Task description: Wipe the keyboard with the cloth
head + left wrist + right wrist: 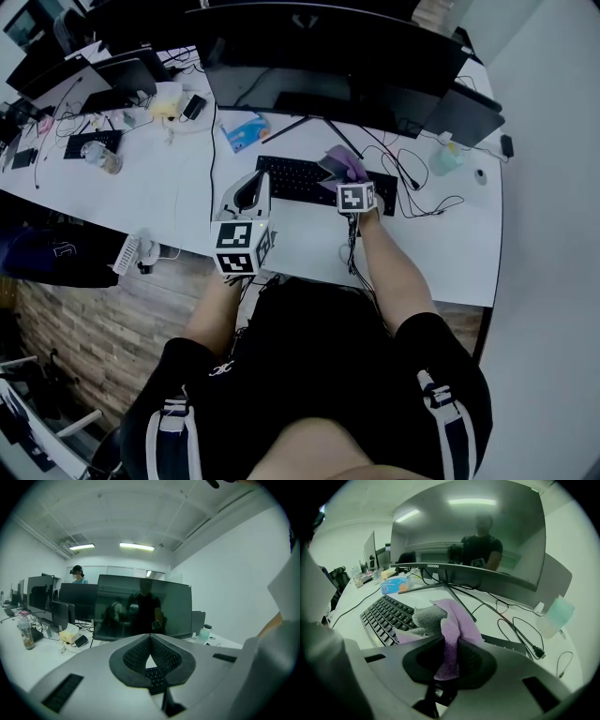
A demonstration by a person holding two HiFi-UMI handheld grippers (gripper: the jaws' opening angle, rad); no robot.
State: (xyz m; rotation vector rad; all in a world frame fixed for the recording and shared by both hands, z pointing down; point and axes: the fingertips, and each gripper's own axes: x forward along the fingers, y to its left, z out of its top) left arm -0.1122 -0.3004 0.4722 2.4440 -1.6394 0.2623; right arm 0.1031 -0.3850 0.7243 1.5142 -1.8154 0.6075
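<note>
A black keyboard [298, 178] lies on the white desk [169, 192] in front of the big monitor. My right gripper [345, 180] hangs over the keyboard's right half, shut on a purple and grey cloth [449, 631] that bunches up out of its jaws. In the right gripper view the keyboard [386, 616] stretches away to the left under the cloth. My left gripper [251, 195] is held up at the keyboard's near left corner; its jaws meet at the tips [151, 638] with nothing between them, and a few keys [154, 676] show below.
A large dark monitor [328, 75] on a thin stand is behind the keyboard. Cables [417, 183] and a clear bottle [448, 155] lie to the right. A blue tissue pack [244, 129], a phone [193, 106] and a second keyboard [89, 142] sit to the left. The desk's near edge [187, 248] is close.
</note>
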